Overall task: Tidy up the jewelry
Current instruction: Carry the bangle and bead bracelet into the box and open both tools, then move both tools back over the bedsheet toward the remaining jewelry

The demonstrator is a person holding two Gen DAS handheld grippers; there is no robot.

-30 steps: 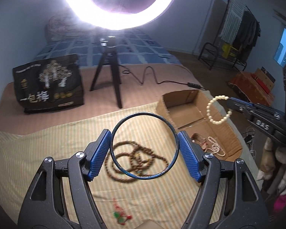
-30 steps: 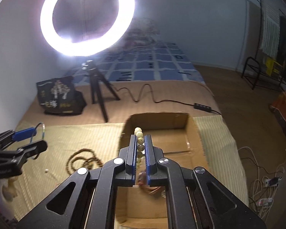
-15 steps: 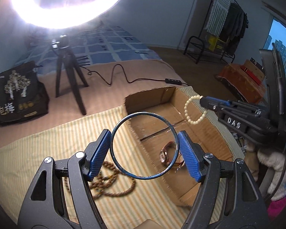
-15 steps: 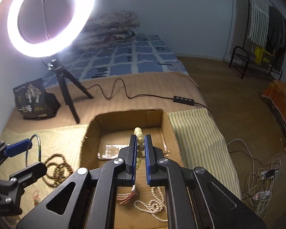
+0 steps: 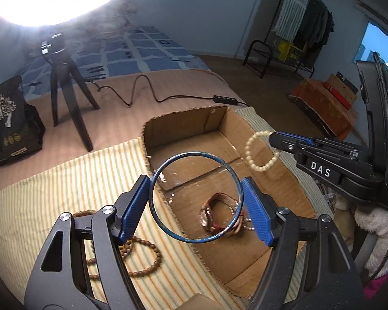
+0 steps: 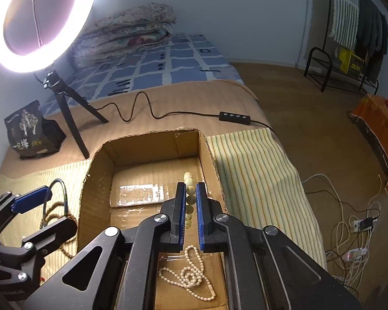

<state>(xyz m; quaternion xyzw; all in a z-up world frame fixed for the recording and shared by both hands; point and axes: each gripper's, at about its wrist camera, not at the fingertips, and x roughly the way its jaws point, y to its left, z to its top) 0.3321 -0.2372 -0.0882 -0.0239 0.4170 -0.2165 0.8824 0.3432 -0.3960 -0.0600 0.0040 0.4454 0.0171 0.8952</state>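
The left hand-held gripper (image 5: 196,201) held a blue bangle (image 5: 196,197) across wide-set jaws, over the near edge of the box (image 5: 183,126). The right hand-held gripper (image 6: 191,201), nearly closed, pinched a pearl bracelet (image 5: 261,152) above the box. Released early, the bangle could hit the wall and roll onto the bed. Since a second ago, both had moved from over the cloth towards the box.

Pale blue-grey walls (image 6: 245,13), brown wood floor (image 6: 310,108). Glowing white ring light (image 6: 38,59) on black tripod (image 6: 69,111) stands on tan-covered bed (image 6: 168,98). Black metal clothes rack (image 5: 297,38) by far wall; window (image 5: 377,46) at right.
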